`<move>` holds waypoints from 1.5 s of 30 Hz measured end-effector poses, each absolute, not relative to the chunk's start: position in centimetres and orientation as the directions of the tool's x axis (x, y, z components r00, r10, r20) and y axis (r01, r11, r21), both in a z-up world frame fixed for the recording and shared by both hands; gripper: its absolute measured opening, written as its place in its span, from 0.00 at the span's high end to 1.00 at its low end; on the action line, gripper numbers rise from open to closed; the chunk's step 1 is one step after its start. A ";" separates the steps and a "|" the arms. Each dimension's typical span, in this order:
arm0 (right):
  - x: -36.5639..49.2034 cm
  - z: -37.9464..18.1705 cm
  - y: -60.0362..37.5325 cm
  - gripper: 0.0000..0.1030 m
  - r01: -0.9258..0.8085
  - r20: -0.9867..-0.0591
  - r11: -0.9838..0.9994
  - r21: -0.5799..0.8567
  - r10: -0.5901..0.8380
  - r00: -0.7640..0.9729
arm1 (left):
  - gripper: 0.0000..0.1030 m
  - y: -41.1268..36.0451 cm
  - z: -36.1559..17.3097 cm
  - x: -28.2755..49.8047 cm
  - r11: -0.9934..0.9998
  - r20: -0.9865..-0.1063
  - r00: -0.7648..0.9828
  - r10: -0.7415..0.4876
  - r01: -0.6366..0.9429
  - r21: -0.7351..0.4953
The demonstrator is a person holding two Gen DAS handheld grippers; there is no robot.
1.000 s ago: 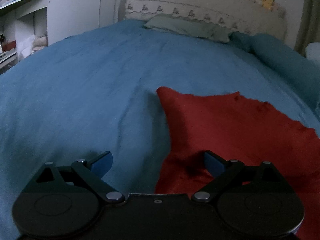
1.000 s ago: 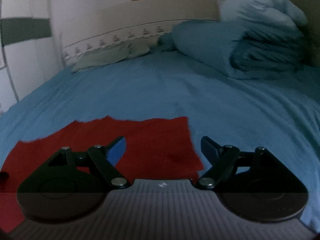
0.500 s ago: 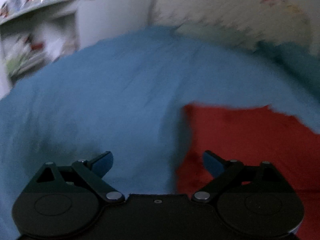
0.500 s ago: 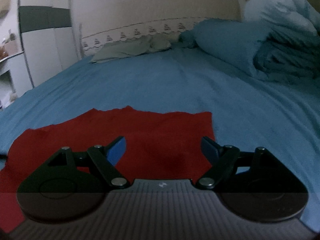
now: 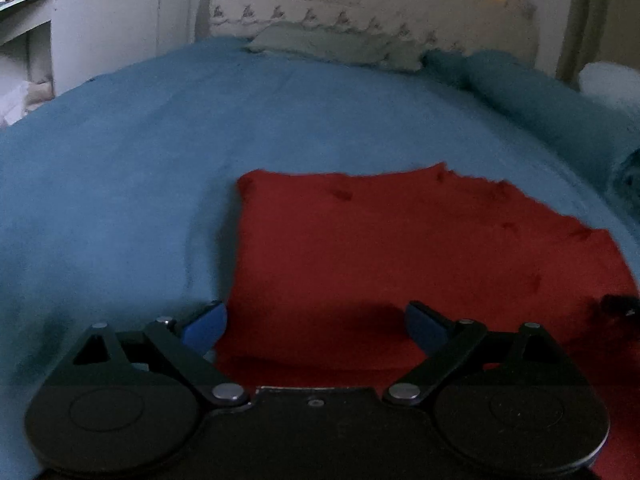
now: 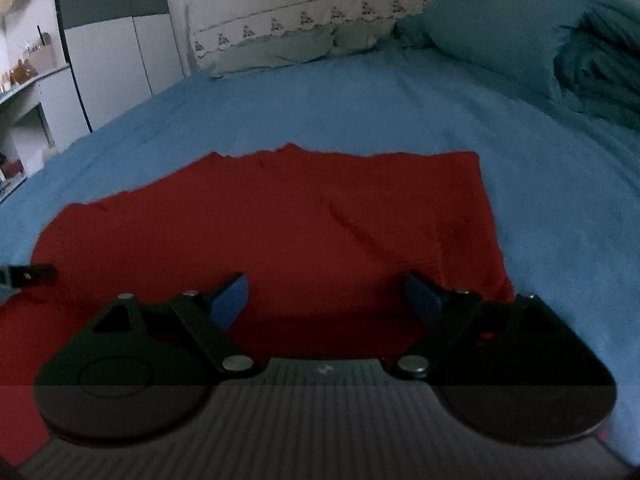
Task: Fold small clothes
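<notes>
The red cloth (image 5: 400, 256) lies spread flat on the blue bed (image 5: 200, 128), no fold visible, so folding looks barely begun. The left gripper (image 5: 316, 320) and right gripper (image 6: 326, 294) hover over its near edge, both released, holding nothing.

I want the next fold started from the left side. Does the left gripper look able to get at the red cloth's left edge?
Probably yes. The left gripper is open and low over the red cloth, whose left edge lies exposed on the blue bedsheet by its left finger, with nothing in between.
</notes>
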State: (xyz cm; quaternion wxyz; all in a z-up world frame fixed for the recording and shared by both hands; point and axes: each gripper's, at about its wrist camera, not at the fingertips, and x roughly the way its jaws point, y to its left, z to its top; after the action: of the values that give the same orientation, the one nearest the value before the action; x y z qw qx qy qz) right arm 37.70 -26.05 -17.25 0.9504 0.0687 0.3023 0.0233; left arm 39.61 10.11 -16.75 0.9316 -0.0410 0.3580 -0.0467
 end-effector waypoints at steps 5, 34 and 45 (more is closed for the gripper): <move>34.0 -13.8 -26.5 0.02 -0.009 -0.498 0.980 0.198 0.108 0.860 | 0.07 11.7 -13.5 36.8 0.992 -0.609 0.785 -0.111 0.052 -0.113; 2.1 -12.8 -30.6 0.03 0.130 -0.710 0.983 0.126 -0.002 0.704 | 0.31 13.7 -14.4 8.8 0.974 -0.757 0.641 -0.132 -0.058 -0.218; 3.0 -15.0 -31.2 0.19 0.180 -0.760 0.964 0.196 0.033 0.649 | 0.55 14.0 -15.9 8.1 0.971 -0.773 0.608 -0.181 -0.016 -0.240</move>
State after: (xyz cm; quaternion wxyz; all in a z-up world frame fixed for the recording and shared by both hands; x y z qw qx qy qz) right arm 2.98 -31.21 -14.96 0.8991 0.1278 0.4167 -0.0408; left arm 8.06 13.97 -15.88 0.8896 -0.1118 0.4404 -0.0466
